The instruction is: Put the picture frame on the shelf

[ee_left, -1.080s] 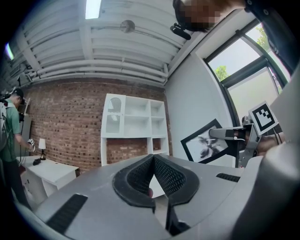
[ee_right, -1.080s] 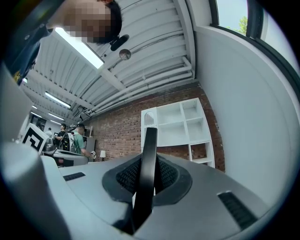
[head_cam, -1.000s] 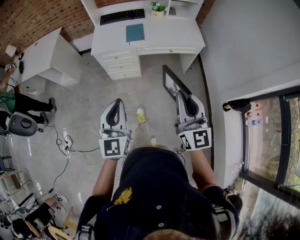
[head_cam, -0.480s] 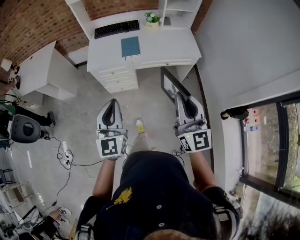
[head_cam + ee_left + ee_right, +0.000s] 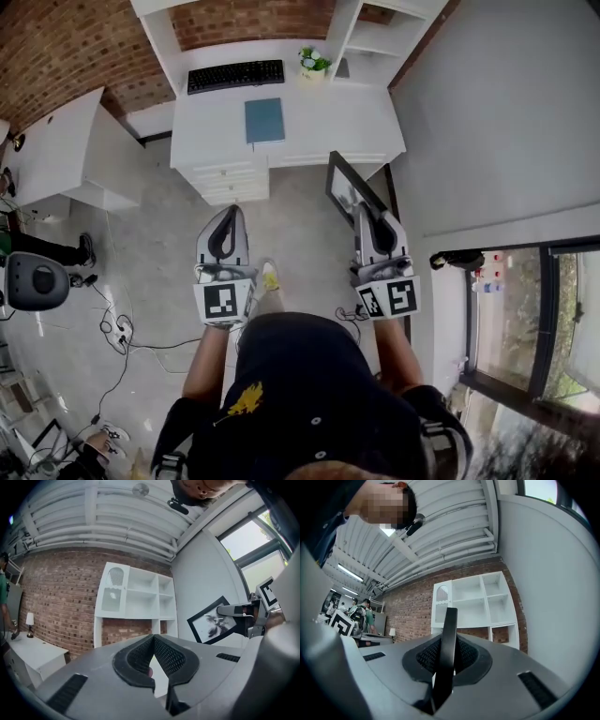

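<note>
Carrying the picture frame point(image 5: 349, 184) at centre-right, pinched by its thin edge in the right gripper point(image 5: 366, 214) w/ the left gripper point(image 5: 229, 217) pressed together & empty, we risk it pivoting or clipping the shelf point(image 5: 373, 39) at upper right, b/c the one-sided grip looks narrow.

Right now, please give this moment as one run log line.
right gripper: shut on picture frame | left gripper: shut, empty | shelf: ahead, picture frame not yet on it
</note>
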`<state>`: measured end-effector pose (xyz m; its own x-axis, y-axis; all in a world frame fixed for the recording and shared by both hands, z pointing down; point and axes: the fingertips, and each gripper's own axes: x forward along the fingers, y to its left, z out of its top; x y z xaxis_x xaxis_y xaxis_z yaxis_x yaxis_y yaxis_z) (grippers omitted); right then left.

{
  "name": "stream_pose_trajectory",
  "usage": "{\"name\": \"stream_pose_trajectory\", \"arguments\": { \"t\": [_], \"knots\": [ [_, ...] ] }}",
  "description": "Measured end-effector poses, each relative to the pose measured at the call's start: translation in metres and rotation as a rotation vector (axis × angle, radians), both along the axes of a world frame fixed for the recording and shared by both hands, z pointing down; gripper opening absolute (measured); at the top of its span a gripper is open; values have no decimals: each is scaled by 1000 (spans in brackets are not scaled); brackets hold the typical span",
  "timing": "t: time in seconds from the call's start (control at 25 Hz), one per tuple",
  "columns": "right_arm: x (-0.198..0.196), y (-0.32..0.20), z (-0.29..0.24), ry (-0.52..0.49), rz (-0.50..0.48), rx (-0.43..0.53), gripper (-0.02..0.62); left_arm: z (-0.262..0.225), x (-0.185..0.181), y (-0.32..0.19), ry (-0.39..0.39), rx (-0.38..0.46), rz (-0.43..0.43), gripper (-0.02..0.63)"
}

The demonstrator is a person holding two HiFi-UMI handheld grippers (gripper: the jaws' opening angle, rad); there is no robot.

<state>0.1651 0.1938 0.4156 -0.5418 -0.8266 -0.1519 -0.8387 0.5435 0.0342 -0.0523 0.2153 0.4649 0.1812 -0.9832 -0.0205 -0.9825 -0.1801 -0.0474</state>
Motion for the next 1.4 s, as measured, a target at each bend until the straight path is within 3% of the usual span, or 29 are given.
{"name": "stream_pose_trajectory", "arguments": {
  "t": [0.48,1.08,1.24,1.4],
  "knots": [
    [-61,-88,-6,8,21,11,29,6,-57,-92,17,-16,20,18],
    [-63,-136,11,18,70,-23,29,21,-57,-151,9,-48,79,18],
    [-58,-168,23,8,59,-30,29,16,-52,-179,17,-10,64,18],
    [-61,-218,28,-5,29,-41,29,24,-55,-219,-8,-35,36,18]
  ]
}}
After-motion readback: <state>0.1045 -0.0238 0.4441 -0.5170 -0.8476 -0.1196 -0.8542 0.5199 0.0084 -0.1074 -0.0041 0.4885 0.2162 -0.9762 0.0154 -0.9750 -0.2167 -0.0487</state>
